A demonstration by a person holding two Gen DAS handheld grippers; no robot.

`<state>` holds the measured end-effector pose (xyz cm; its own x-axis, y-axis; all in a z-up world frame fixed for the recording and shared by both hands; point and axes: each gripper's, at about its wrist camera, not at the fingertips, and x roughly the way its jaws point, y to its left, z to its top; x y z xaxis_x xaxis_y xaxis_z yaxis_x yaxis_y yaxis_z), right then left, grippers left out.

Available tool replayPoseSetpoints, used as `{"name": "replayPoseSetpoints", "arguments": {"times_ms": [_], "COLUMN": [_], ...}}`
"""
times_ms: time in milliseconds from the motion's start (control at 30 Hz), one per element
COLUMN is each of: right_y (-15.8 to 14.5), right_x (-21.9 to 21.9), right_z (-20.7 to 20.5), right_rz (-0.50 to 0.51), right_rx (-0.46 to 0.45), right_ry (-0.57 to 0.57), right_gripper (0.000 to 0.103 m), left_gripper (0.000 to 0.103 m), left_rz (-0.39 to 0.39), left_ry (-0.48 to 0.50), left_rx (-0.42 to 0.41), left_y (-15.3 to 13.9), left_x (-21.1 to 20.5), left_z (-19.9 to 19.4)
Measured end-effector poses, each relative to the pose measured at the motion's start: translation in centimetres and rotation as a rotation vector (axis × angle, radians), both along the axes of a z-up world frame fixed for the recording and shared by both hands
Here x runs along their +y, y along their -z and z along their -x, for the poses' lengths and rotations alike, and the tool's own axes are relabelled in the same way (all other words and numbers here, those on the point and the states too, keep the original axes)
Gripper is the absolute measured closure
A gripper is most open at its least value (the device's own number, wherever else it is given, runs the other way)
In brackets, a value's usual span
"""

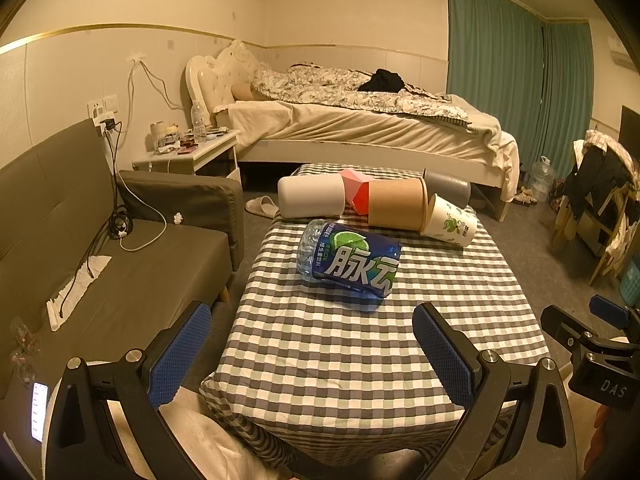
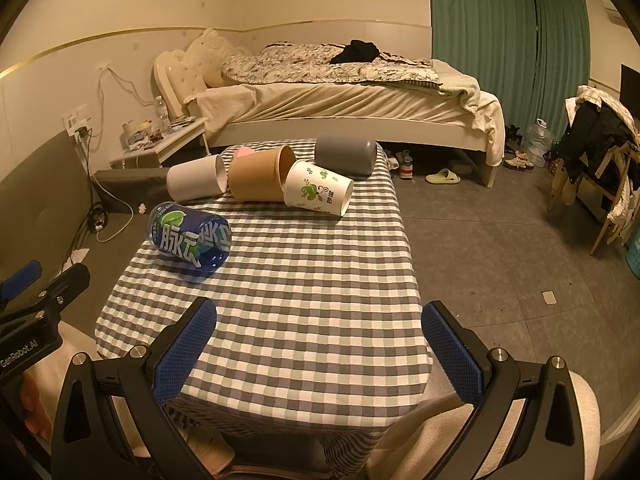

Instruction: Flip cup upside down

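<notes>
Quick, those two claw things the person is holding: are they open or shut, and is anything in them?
Left hand-held gripper: open, holding nothing, above the near end of the checkered table.
Right hand-held gripper: open, holding nothing.

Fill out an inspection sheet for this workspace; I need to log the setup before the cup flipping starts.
Surface: table under a grey, green and white checked cloth.
Job's things: all on their sides at the far end: white plastic cup, brown paper cup, white paper cup with green leaf print, grey plastic cup, pink cup behind the brown one.
Clutter: blue-labelled cut plastic bottle, lying on its side.
Grippers: left gripper and right gripper both open, empty, over the near edge.
Cables: black and white leads from the wall socket onto the grey sofa.
Surroundings: unmade bed, cluttered nightstand, teal curtains, slippers on the floor.
</notes>
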<state>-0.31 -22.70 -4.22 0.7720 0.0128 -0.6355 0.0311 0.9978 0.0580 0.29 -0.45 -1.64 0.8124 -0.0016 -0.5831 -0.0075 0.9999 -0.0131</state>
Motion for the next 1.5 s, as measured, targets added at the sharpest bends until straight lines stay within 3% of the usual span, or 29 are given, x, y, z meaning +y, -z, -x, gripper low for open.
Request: {"name": "replayPoseSetpoints", "arguments": {"times_ms": [367,700,900,1100,1200,1500], "right_y": [-0.2,-1.0,-3.7,-4.8,-3.7,2.0], "right_x": [-0.1,-1.1,-3.8,-6.2,-6.2,-5.9], "right_z": [-0.4,-3.3,-10.5,-20.9,-26.4,-37.1], "right_rz": [-0.003,-0.016,0.052,0.145,0.217,0.262], "right_rx": [0.025,0.063,0.039,0.051,0.081,0.19], "right_ry": [-0.02,-0.113,-0.222,-0.348,-0.429,-0.524], "right_gripper": [0.0,0.0,0.0,0.0,0.0,0.0], "left_gripper": [0.0,0.0,0.0,0.0,0.0,0.0], "left_rz": [-0.005,-0.029,-0.02,-0.023,-0.026,-0.034], "left_ry": [-0.015,-0.053,-0.088,-0.125,-0.142,-0.173], "left_rx": [0.045,0.092,0.113,0.11,0.122,0.195], "left_y": [0.0,-0.4,-0.5,-0.5,-0.1,1.9], "left_x": [-0.3,-2.1,-3.5,-4.7,-5.0,-5.3], "left_z": [-1.0,-5.3,-10.5,-16.3,-19.0,-25.3]}}
